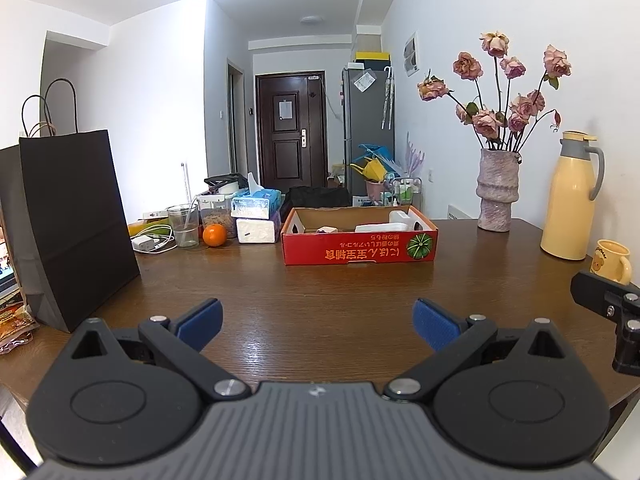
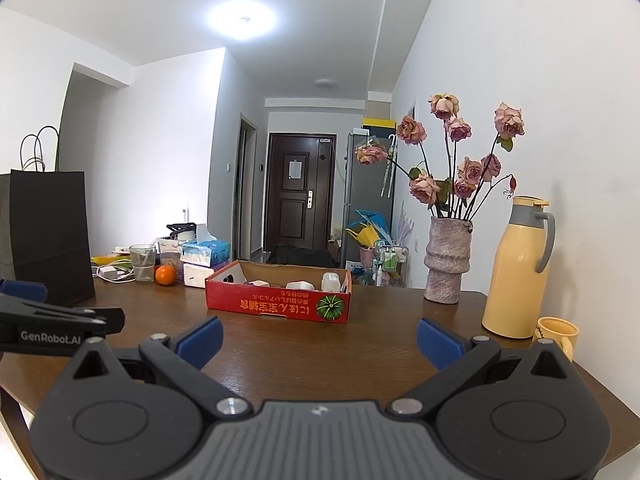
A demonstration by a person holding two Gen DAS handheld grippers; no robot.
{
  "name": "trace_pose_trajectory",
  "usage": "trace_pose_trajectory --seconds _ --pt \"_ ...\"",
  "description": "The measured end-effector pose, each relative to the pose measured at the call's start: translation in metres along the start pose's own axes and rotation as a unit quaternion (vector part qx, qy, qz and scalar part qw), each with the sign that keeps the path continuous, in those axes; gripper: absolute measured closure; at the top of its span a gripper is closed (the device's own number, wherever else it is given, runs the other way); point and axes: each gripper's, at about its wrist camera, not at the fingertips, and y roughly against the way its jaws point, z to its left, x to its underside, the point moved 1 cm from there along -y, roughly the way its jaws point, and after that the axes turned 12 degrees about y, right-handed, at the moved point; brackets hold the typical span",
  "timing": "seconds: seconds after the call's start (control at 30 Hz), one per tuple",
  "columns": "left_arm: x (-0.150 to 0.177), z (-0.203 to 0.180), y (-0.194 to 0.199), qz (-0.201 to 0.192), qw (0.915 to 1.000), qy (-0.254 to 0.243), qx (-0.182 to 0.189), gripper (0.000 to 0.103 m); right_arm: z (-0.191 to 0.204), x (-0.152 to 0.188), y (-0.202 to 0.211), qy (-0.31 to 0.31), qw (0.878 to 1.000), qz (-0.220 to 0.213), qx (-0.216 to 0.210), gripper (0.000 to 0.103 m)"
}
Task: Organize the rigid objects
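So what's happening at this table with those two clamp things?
A person holds two grabbing tools over a wooden table. Neither grips anything: the left claw and the right claw are both open and empty, pointing at a red cardboard box that already holds a few white items. Around it stand a black paper bag, an orange, a vase and a yellow jug.

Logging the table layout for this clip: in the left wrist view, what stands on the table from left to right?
Black paper bag → clear glass → orange → tissue packs → red cardboard box → vase of dried roses → yellow thermos jug → yellow mug. The right gripper intrudes at the far right edge.
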Motion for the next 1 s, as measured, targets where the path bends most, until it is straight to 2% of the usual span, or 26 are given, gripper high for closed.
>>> trace_pose_trajectory --seconds 1.0 --pt "0.0011 -0.0002 0.0004 0.005 1.0 0.0 0.005 0.0 0.0004 0.0022 -0.0042 0.002 1.0 0.007 -0.001 0.0"
